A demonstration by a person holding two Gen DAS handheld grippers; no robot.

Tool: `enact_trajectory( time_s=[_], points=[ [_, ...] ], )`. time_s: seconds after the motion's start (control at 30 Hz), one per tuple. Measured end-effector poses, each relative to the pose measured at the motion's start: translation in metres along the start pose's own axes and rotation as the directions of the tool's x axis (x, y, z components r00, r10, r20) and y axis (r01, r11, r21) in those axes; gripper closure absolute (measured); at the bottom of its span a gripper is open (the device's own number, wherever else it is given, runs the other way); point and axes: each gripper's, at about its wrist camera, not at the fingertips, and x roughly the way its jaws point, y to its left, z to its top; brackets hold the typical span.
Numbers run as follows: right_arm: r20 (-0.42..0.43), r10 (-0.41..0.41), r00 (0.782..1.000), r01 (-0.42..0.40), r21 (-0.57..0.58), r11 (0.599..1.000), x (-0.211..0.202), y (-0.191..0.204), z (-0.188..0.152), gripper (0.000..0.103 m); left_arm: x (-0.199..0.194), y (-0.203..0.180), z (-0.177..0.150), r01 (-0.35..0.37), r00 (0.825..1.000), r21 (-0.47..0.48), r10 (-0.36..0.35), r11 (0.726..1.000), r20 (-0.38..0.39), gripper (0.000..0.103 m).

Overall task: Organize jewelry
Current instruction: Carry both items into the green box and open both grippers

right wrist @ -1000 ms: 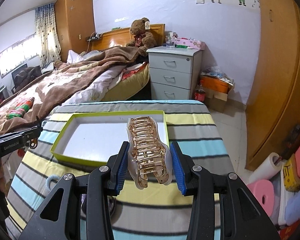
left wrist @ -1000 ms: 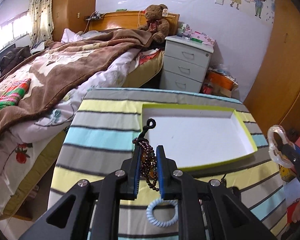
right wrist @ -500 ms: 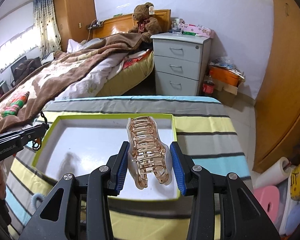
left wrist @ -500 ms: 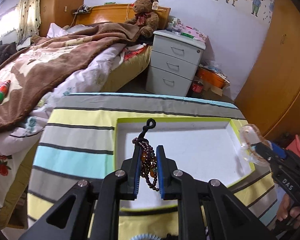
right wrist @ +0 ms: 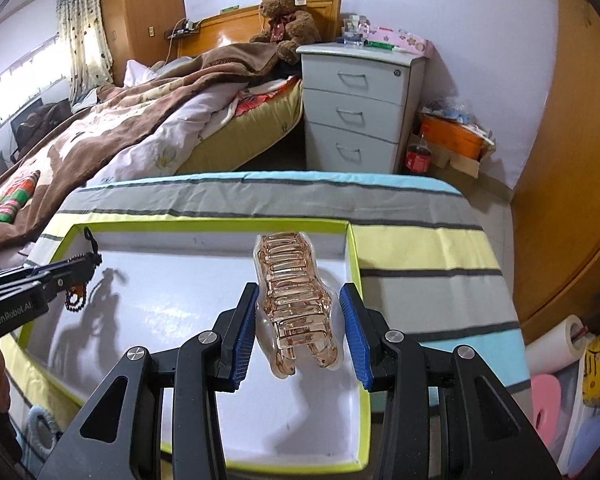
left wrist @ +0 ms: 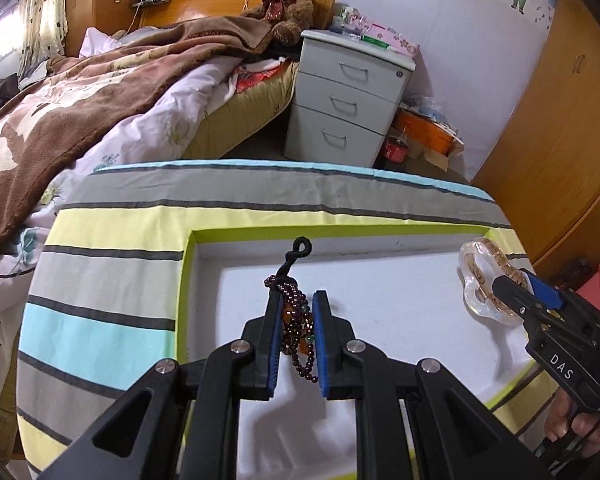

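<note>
Both hands are at the placing step. The left tongs (left wrist: 296,308) are closed narrow on a string of dark beads (left wrist: 296,320), whose cord loop sticks up past the tips and whose lower strands dangle free. The right tongs (right wrist: 300,304) stand wider and clamp a clear amber hair claw (right wrist: 296,300) across its body. Both items hang over the white floor of the tray (right wrist: 354,264), a shallow box with a green rim lying on the striped tabletop (left wrist: 112,224); neither appears to touch the floor yet, though height is hard to judge through the fisheye lens.

Next each item needs lowering to the floor and the tongs opening, the beads toward the left part of the tray and the claw toward its right wall. The beads are limp and may cling to the pads, so a slow lift after release seems wise.

A pale blue coil hair tie (right wrist: 40,428) lies on the tabletop outside the tray's near left corner, probably waiting its turn. Nothing blocks either drop; the bed (left wrist: 100,92) and nightstand (left wrist: 348,100) sit well behind.
</note>
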Motion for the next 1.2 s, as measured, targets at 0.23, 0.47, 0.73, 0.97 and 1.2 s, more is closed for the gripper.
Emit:
enact_trajectory(
  time_s=[0.23,0.47,0.73,0.97,1.2],
  points=[
    [0.022,-0.027,0.999,0.028,-0.033,0.999,0.004,0.002,0.003,0.061,0.013,-0.002,-0.001,-0.018,1.0,0.003,0.018,1.0,-0.022,0.087],
    [0.038,-0.044,0.998,0.046,-0.05,0.998,0.006,0.003,0.003,0.061,0.019,-0.002,-0.001,-0.026,0.999,0.006,0.026,1.0,-0.03,0.087],
    [0.034,-0.05,0.998,0.052,-0.041,0.998,0.004,0.002,0.002,0.061,0.02,-0.003,0.0,-0.031,0.999,-0.001,0.031,1.0,-0.036,0.083],
    [0.036,-0.05,0.998,0.051,-0.031,0.998,0.003,0.0,0.002,0.057,0.019,-0.005,-0.002,-0.049,0.998,0.01,0.049,0.999,-0.038,0.067],
    [0.049,-0.037,0.998,0.038,-0.027,0.999,-0.001,0.0,0.002,0.047,0.015,-0.003,-0.002,-0.06,0.998,0.008,0.06,0.998,-0.034,0.054]
  ],
)
